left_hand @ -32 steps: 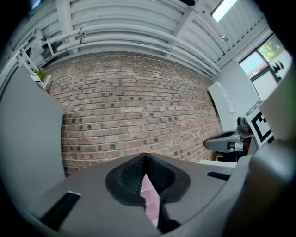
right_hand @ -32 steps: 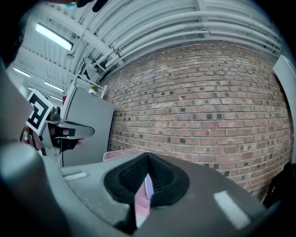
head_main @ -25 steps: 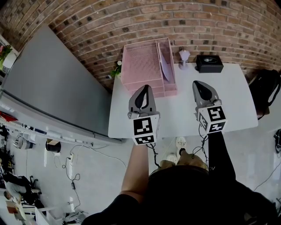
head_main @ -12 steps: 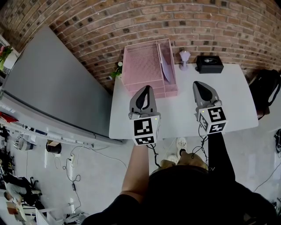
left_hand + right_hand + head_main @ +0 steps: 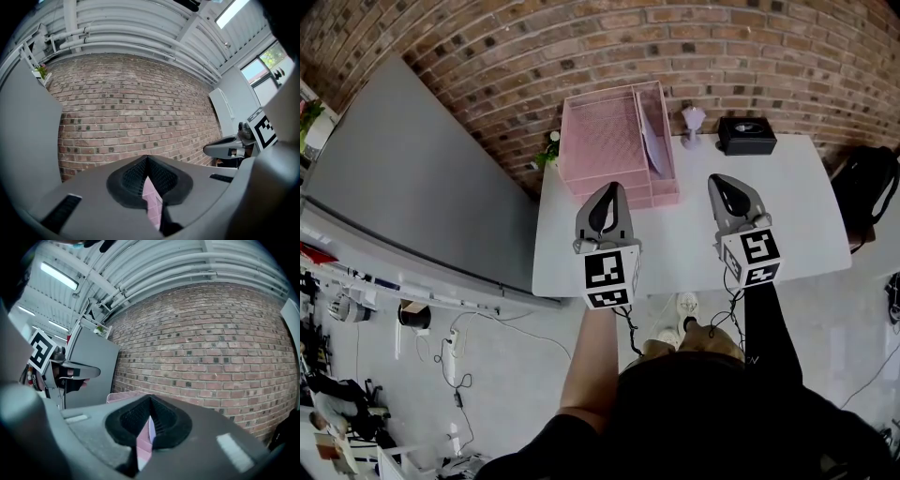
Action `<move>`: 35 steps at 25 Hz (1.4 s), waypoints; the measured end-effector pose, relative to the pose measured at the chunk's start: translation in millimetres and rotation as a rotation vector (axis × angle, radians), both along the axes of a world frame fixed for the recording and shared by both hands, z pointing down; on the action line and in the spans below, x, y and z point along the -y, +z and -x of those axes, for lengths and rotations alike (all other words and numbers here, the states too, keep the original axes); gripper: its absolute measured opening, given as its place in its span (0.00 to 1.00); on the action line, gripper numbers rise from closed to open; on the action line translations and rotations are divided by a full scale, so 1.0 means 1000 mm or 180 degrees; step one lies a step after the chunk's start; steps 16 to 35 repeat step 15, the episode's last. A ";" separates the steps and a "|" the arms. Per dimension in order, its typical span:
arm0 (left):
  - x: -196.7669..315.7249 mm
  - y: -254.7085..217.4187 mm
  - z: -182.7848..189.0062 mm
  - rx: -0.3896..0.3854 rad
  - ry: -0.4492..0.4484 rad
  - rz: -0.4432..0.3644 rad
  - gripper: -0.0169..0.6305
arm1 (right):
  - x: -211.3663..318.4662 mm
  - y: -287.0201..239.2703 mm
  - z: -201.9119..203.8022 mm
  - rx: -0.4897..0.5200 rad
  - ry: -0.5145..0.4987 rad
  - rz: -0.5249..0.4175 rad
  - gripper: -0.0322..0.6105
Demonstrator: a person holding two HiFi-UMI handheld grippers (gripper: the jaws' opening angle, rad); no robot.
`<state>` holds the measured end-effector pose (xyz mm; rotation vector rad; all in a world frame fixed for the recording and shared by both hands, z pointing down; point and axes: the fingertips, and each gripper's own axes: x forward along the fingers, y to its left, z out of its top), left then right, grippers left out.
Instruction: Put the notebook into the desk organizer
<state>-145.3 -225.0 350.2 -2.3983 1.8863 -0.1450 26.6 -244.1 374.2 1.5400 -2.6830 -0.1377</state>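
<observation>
Notebook, head view: the pale lilac notebook (image 5: 652,141) stands tilted in the narrow right compartment of the pink mesh desk organizer (image 5: 605,131), touched by neither tool
Organizer, head view: it sits at the back left of the white table (image 5: 806,216), against the brick wall (image 5: 750,47)
Left gripper, head view: the left gripper (image 5: 609,192) is over the table's left part, its tip just in front of the organizer
Right gripper, head view: the right gripper (image 5: 727,183) is over the table's middle, well apart from the notebook
Other things, head view: a small pale ornament (image 5: 692,122) and a black box (image 5: 746,136) stand at the back edge, right of the organizer
Left gripper view: the jaws are pressed together with nothing held; a pink sliver of the organizer shows below the tips
Right gripper view: the jaws are pressed together and empty; the organizer's pink rim shows just left of them, with the left gripper farther left
</observation>
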 end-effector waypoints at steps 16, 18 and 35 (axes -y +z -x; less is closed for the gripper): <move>0.001 0.000 -0.002 0.0003 0.0006 0.0005 0.04 | 0.001 0.001 -0.002 -0.0023 0.0012 0.0001 0.05; 0.001 0.000 -0.002 0.0003 0.0006 0.0005 0.04 | 0.001 0.001 -0.002 -0.0023 0.0012 0.0001 0.05; 0.001 0.000 -0.002 0.0003 0.0006 0.0005 0.04 | 0.001 0.001 -0.002 -0.0023 0.0012 0.0001 0.05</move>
